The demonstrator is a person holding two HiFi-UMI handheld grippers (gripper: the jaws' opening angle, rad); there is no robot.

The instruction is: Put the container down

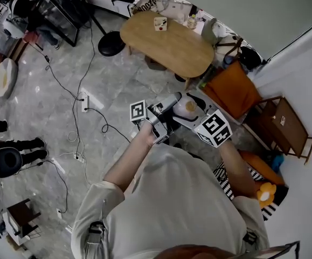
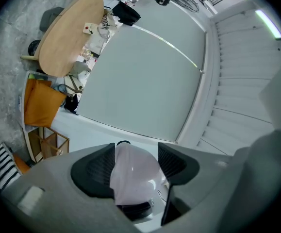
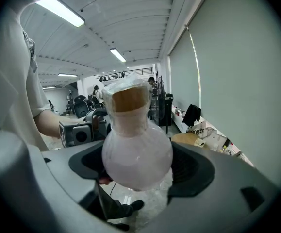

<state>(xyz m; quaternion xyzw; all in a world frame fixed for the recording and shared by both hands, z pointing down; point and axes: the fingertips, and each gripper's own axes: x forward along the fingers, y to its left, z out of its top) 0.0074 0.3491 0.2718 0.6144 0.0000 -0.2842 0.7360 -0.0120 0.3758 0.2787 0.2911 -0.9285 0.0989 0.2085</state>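
The container (image 3: 136, 149) is a round, pale flask with a brown cork under clear film. My right gripper (image 3: 138, 161) is shut on its belly and holds it upright in the air. In the head view the container (image 1: 187, 107) sits in front of my chest, between the right gripper (image 1: 194, 116) and the left gripper (image 1: 169, 106). My left gripper (image 2: 136, 160) is shut on a pale translucent plastic piece (image 2: 133, 174); I cannot tell what that piece is. The two grippers are close together, well above the floor.
An oval wooden table (image 1: 166, 42) with small items stands ahead. An orange chair (image 1: 231, 88) and a wooden rack (image 1: 282, 125) are at the right by the wall. Cables and a power strip (image 1: 84, 104) run across the marble floor at the left. A striped rug (image 1: 224, 175) lies by my feet.
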